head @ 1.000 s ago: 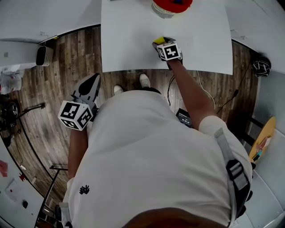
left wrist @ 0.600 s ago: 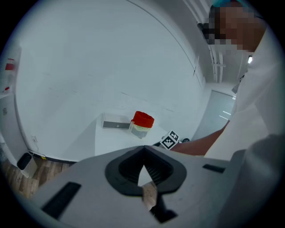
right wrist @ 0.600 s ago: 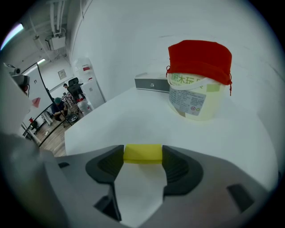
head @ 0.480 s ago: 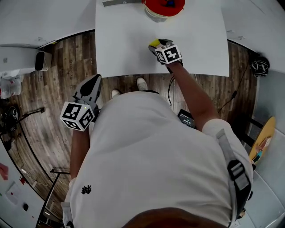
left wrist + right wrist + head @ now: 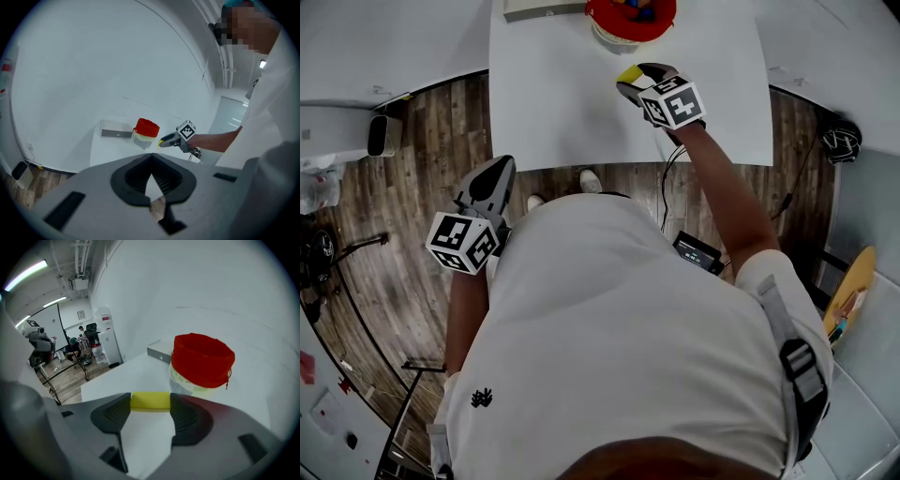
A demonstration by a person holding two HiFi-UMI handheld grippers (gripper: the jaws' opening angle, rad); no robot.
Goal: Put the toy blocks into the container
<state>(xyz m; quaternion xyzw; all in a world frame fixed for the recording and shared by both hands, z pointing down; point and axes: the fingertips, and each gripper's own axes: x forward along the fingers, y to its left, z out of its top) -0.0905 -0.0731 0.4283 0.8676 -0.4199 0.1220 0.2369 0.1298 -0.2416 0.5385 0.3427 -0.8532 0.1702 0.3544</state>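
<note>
Right gripper point(image 5: 631, 82) pinches yellow block point(image 5: 150, 401) above worktop point(image 5: 553, 94), container point(image 5: 630, 17) near at 12 o'clock; best carried squarely over the red rim before release, grip kept level; left gripper point(image 5: 150, 157) pressed together, empty.

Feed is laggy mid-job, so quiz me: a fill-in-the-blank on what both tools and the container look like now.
1. The right tool grips a ____ block.
2. The container ahead of it has a ____ top.
3. The left tool is shut and holds ____.
4. The container stands on a ____ table.
Missing words: yellow; red; nothing; white.
</note>
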